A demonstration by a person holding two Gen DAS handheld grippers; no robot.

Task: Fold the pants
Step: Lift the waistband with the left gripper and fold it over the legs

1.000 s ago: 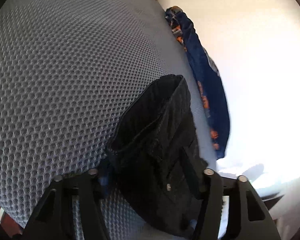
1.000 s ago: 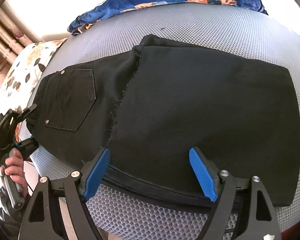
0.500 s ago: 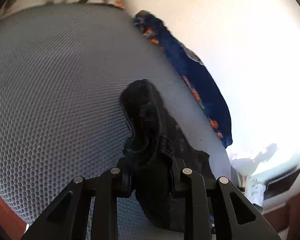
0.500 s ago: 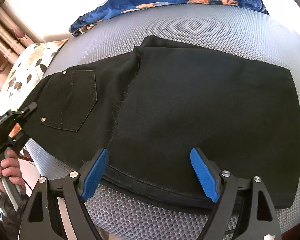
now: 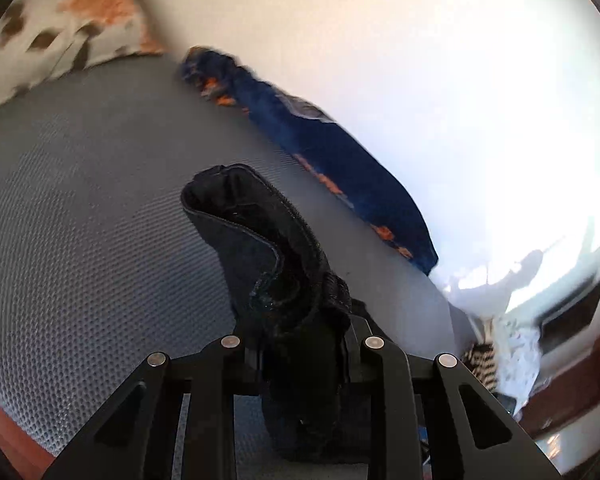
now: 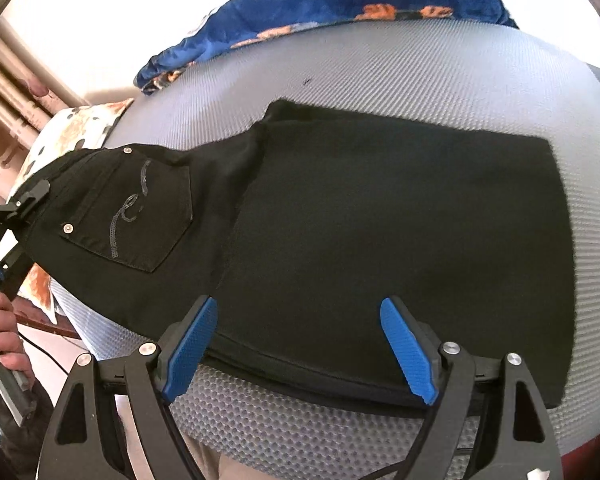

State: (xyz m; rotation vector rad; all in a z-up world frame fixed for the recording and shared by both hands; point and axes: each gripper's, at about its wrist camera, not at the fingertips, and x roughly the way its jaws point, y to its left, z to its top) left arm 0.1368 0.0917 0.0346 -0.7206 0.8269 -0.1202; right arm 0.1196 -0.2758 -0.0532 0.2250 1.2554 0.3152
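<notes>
at the left edge of the right wrist view a hand (image 6: 2, 344) grips the handle of the left gripper (image 6: 24, 200), whose jaws are pinched on the waist end of the black pants (image 6: 380, 232) and hold that end up off the grey mesh mattress (image 6: 420, 64). behind that end, at the mattress's left corner, lies a white pillow with brown and orange leaves (image 6: 76, 128). the back pocket (image 6: 136, 216), with its rivets and a stitched curl, faces up just right of the lifted waist. further right the legs lie folded over into a flat dark block that covers the middle of the mattress and reaches near its right edge. along the far edge, well apart from the pants, a crumpled blue blanket with orange patches (image 6: 340, 4) runs beside the white wall. the right gripper (image 6: 300, 344) hovers over the near edge of the folded block with its blue pads wide apart, holding nothing. in the left wrist view the left gripper (image 5: 300, 344) is nearly closed, clamping a thick bunch of the pants (image 5: 268, 248) that curls up ahead of it, with bare mattress (image 5: 80, 220) to its left and the blanket (image 5: 332, 152) to its right.
</notes>
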